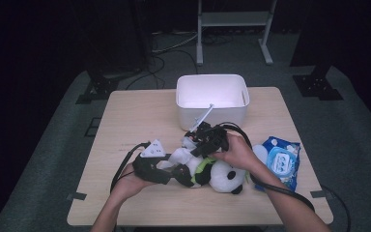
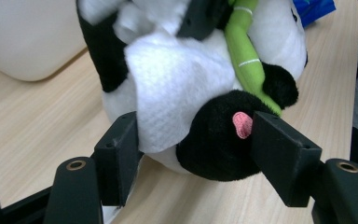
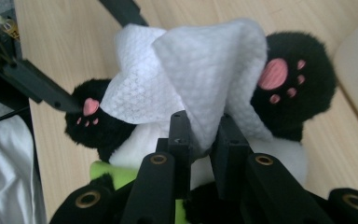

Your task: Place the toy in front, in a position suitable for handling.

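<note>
My left gripper [image 2: 193, 140] clamps the black-and-white plush panda's [image 2: 223, 135] foot while my nearly closed right gripper [image 3: 204, 133] pinches a white textured wipe [image 3: 191, 79].

Plush panda [image 1: 222, 175] (lying), two claws, bin [image 1: 212, 99]

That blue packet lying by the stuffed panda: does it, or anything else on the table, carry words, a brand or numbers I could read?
Blue plastic wipes packet: pale print on its lid and wrapper, too small and blurred to read.
Black-and-white plush panda: no lettering; pink paw marks and white lines on its green stalk.
White textured wipe: embossed pattern, no text.
White plastic bin: no legible label.
</note>
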`<state>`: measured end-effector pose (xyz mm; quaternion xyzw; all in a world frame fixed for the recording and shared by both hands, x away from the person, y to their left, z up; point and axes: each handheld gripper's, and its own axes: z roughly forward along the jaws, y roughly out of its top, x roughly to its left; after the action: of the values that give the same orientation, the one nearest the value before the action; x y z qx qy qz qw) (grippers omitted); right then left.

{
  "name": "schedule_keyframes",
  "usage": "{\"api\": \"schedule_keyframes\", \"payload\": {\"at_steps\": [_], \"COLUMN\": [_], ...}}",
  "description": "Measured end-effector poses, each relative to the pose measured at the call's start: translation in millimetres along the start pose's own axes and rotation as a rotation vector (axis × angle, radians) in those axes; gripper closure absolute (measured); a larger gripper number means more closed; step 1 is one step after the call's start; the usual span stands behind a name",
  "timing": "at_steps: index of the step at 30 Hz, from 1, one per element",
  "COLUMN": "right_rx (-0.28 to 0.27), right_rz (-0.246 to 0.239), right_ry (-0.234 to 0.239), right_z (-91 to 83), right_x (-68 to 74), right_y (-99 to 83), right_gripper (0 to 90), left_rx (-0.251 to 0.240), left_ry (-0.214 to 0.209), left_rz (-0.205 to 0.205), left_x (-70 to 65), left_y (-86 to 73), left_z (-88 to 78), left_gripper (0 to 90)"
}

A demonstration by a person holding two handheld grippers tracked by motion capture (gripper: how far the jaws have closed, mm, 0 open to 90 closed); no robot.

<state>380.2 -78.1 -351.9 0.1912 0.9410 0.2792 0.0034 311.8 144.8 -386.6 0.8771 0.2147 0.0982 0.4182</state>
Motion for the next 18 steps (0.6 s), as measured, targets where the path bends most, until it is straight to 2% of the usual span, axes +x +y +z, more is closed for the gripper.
{"api": "schedule_keyframes", "payload": {"at_steps": [2, 5, 8, 12, 13, 18], "right_rx": [0.004, 0.002, -0.002, 0.000, -0.003, -0.021], "right_rz": [0.004, 0.001, -0.003, -0.021, -0.019, -0.020], "right_ry": [0.012, 0.028, 0.046, 0.038, 0.039, 0.024], "right_z": [1.7, 2.3, 2.9, 1.0, -0.6, -7.6], "right_x": [1.1, 2.1, 5.4, 8.7, 9.3, 9.3], "right_y": [-2.2, -4.0, -6.2, -5.2, -4.8, -5.4], "right_gripper": [78.2, 78.2, 78.2, 78.2, 77.9, 77.8], "left_rx": [-0.017, -0.018, 0.009, 0.027, 0.036, 0.041], "left_ry": [0.000, 0.013, 0.028, 0.002, -0.015, -0.027], "left_rz": [-0.006, -0.002, -0.006, -0.024, -0.036, -0.044], "left_x": [0.1, 0.0, 0.2, 1.6, 1.6, 1.3], "left_y": [1.2, 2.1, 0.5, -2.8, -3.9, -4.7], "left_z": [-1.9, -3.1, 1.0, 5.8, 7.4, 8.7], "left_gripper": [33.5, 32.7, 32.7, 32.8, 32.8, 32.8]}}
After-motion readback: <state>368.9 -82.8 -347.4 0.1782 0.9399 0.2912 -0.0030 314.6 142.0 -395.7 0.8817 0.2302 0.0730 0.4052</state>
